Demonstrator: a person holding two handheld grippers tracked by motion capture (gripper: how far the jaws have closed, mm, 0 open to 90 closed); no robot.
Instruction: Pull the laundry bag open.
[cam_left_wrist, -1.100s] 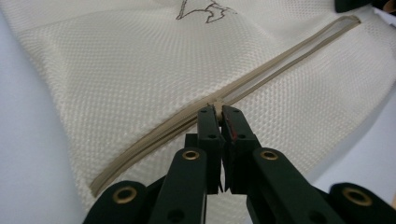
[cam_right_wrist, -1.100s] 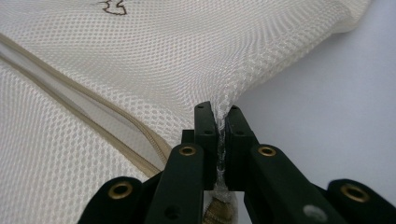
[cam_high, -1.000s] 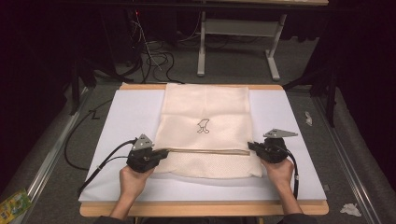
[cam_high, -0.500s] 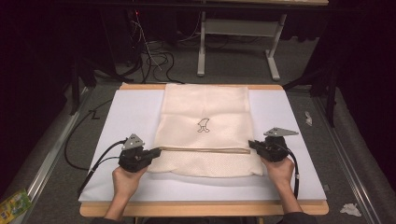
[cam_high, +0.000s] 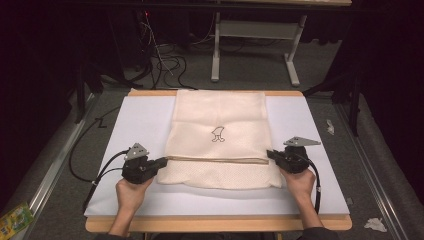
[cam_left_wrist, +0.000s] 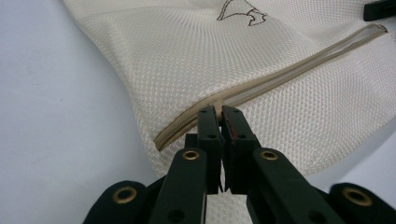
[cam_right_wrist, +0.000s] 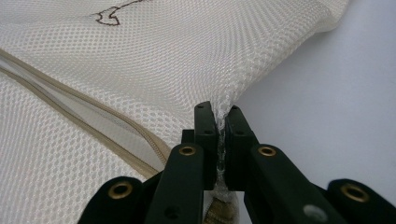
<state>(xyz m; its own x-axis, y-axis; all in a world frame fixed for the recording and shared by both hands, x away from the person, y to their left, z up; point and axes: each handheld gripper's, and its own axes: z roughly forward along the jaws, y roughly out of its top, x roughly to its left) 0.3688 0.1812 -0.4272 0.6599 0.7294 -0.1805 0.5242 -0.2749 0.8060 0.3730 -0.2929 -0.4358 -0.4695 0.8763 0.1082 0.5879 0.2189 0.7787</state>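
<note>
A cream mesh bag (cam_high: 220, 115) with a small dark drawing lies flat on the white board (cam_high: 300, 120). A tan zipper (cam_high: 215, 159) runs across its near part. My left gripper (cam_high: 165, 162) is at the zipper's left end. In the left gripper view its jaws (cam_left_wrist: 219, 109) are shut on the zipper pull, and the zipper (cam_left_wrist: 299, 60) gapes open beyond it. My right gripper (cam_high: 270, 154) is at the bag's right edge. In the right gripper view it (cam_right_wrist: 220, 109) pinches a fold of the mesh (cam_right_wrist: 140, 60) beside the open zipper (cam_right_wrist: 70, 107).
The board rests on a wooden table whose near edge (cam_high: 215, 225) is at the bottom. Cables (cam_high: 165, 62) and a desk frame (cam_high: 250, 30) stand on the floor behind. Crumpled paper (cam_high: 375, 224) lies at the right, a yellow-green packet (cam_high: 15, 220) at the left.
My left gripper has slid a little to the left along the zipper line, still shut on the pull. The right gripper has kept its place on the bag's edge.
</note>
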